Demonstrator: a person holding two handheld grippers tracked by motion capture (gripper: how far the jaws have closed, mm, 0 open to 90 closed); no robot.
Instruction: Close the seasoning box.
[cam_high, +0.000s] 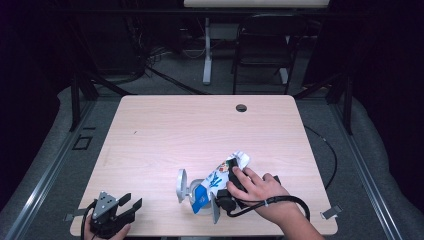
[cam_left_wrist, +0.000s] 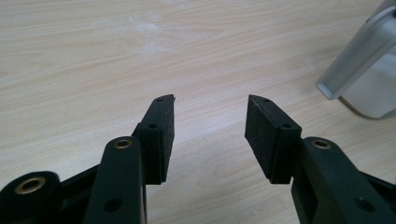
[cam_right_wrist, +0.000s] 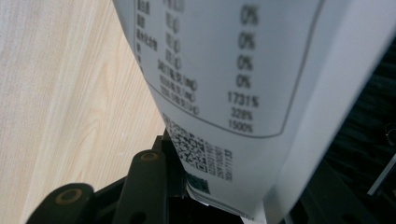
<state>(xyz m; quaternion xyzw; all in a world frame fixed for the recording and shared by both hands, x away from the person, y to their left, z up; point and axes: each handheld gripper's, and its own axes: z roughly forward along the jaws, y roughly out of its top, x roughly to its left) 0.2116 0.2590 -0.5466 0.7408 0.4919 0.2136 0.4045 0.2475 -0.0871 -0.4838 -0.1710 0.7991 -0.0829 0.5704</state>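
the right claw (cam_high: 235, 172) is near the front of the wooden counter (cam_high: 200, 125), a bit right of the middle. it has hold of a white and blue packet (cam_high: 220, 175). in the right gripper view the packet (cam_right_wrist: 233, 84) sits between the two black jaws, which are closed on its printed side, so it looks pinched tight. the packet is tilted, with its crinkly top end pointing up and away from the person. its lower end is at a shiny silver cup (cam_high: 192, 192) lying on its side on the counter. i can't tell if the packet goes into the cup or just touches it.

the left claw (cam_high: 122, 205) rests at the front left corner of the counter, well apart from the packet. its jaws are spread wide with nothing between them. in the left gripper view a bit of the silver cup (cam_left_wrist: 364, 70) shows off to one side.

it looks like the step now is holding the packet at the cup. next, i think the left claw should come over and grab the cup to keep it from rolling, while the right claw keeps a firm but gentle pinch.
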